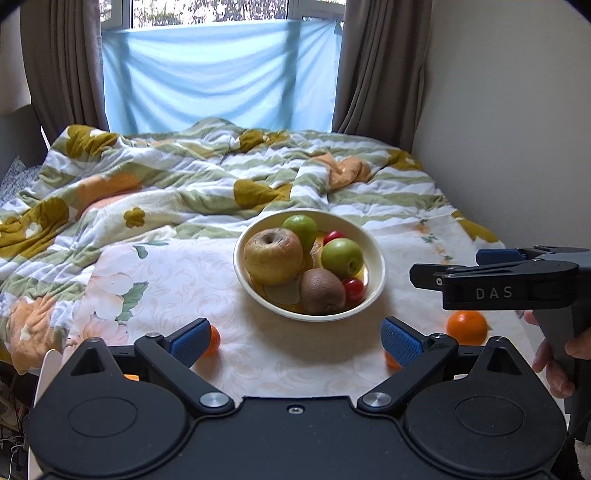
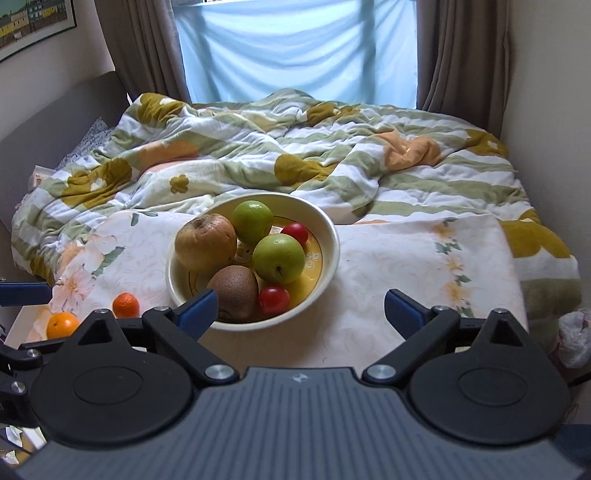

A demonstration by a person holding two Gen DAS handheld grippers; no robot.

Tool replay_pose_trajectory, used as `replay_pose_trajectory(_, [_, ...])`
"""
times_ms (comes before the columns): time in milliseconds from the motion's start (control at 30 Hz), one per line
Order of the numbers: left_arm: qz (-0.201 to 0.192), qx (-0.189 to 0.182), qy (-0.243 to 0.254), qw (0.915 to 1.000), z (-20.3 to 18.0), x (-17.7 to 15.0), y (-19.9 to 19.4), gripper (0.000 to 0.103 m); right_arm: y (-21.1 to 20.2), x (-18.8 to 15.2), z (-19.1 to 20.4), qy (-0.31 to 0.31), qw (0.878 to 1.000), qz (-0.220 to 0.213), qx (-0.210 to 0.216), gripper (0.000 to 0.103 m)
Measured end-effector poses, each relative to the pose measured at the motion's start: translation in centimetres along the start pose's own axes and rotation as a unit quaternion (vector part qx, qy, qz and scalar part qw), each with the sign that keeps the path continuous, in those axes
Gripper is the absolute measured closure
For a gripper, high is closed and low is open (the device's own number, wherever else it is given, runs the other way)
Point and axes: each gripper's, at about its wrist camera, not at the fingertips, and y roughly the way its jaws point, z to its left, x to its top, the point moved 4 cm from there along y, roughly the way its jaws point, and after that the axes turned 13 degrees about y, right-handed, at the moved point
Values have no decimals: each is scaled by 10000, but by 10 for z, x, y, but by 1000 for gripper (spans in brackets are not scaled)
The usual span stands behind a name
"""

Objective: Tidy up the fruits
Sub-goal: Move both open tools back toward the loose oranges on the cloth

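Three little oranges (image 1: 467,327) lie loose on the cloth (image 1: 177,280) near the bowl (image 1: 373,269), and your left gripper (image 1: 295,341) and right gripper (image 2: 299,310) are both spread wide holding nothing, so a bump could roll one away.

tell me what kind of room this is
Most likely a bedroom in a home. A rumpled floral quilt covers a bed, brown curtains frame a window behind it, and a framed picture hangs on the wall. The fruit bowl sits on a floral cloth in front.
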Motion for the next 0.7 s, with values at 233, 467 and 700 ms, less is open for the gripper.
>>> replay_pose_trajectory(233, [-318,114,-8,9994,-10,-2,-38,3,-49,-3,-1,19,9997,-229,-38,0])
replay_pose_trajectory(467, [-391,415,-29,9984,-6,-10,-67,2,-88,-9,-2,-9,9993,-351,-87,0])
replay_pose_trajectory(700, [-312,690,-202,9969,18,-25,-79,2,-102,-23,6,-120,9996,-267,-39,0])
